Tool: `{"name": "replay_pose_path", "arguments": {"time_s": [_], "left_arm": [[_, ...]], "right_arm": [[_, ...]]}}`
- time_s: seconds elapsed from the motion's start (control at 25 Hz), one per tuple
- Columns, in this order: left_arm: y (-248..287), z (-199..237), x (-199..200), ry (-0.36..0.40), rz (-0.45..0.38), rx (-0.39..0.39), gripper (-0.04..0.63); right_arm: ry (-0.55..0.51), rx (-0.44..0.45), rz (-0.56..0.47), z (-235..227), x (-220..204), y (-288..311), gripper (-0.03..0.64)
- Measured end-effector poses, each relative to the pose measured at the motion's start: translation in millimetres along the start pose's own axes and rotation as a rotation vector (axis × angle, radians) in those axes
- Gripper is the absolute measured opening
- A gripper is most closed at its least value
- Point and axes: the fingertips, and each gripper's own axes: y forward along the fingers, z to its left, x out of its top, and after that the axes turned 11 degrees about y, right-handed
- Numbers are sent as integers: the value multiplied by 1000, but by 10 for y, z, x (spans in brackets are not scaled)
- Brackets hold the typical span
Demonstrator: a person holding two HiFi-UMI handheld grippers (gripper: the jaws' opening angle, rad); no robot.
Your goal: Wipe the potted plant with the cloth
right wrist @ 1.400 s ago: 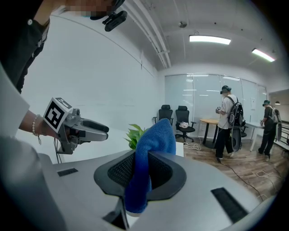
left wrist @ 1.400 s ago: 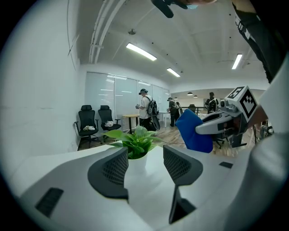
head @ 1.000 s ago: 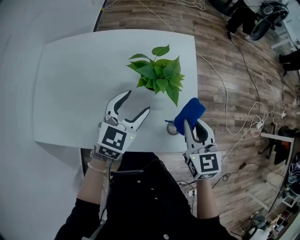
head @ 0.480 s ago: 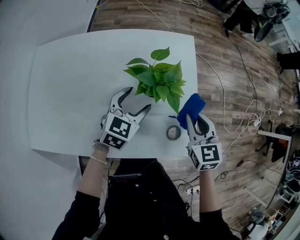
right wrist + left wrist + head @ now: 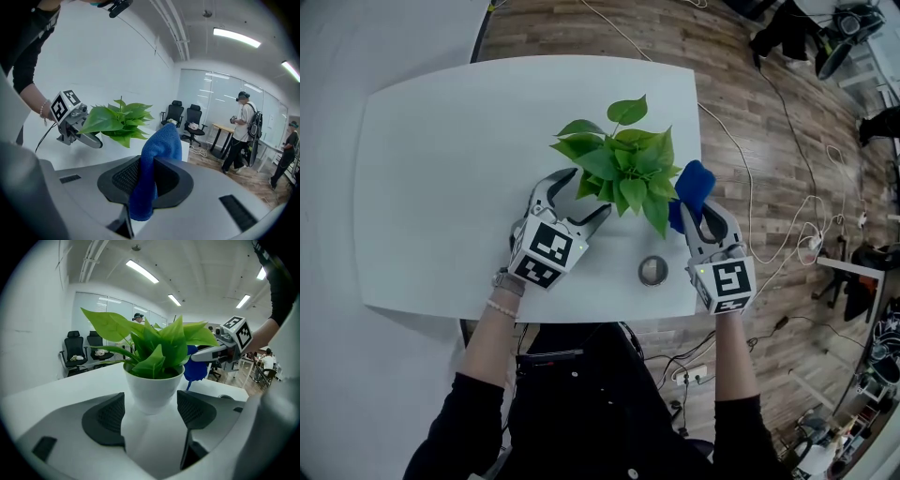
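A leafy green plant [image 5: 623, 161] in a white pot [image 5: 152, 387] stands near the right end of the white table [image 5: 441, 169]. My left gripper [image 5: 582, 193] is open, its jaws set wide just short of the pot, one on each side, without touching it. My right gripper [image 5: 695, 208] is shut on a blue cloth [image 5: 693, 187], which sticks up from its jaws right beside the plant's right-hand leaves. The right gripper view has the cloth [image 5: 157, 161] pinched between the pads, with the plant [image 5: 119, 122] to its left.
A roll of tape [image 5: 652, 270] lies on the table between my two hands, near the front edge. Cables [image 5: 769, 187] trail over the wooden floor to the right. Office chairs [image 5: 185, 122] and a standing person [image 5: 241, 131] are in the room beyond.
Both grippers have moved forward to the plant: the left one's open jaws now flank the pot, and the right one has brought the cloth up beside the leaves.
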Motion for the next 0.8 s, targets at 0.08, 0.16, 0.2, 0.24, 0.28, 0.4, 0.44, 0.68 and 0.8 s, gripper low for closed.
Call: {"name": "replay_pose_path", "arguments": {"time_s": [0.08,0.16,0.2,0.24,0.28,0.4,0.44,0.68,0.8], "left_arm": [[25,6,54,6,-21,-17,342],[37,11,130,11,-47,-35,342],[45,9,147,10,-57,-42,342],[54,7,152,8,-63,-48,342],[65,4,152,8,-67,-53,342],[93,3,141,15,-77,-67,342],[99,3,140,18,-80,-73,342],[96,24,147,50,-86,-85,341],[98,27,143,56,-89,-86,341]], "right_arm": [[-40,34,-1,-4,41,102,95],[-67,65,-1,-26,73,199,95],[-70,76,-2,-51,78,246,95],[-69,87,-3,-73,85,293,95],[-66,99,-4,-86,93,342,95],[-65,135,-4,-96,90,496,95],[-66,147,-3,-89,89,545,95],[-82,240,11,14,111,772,95],[-106,297,14,72,136,861,95]]}}
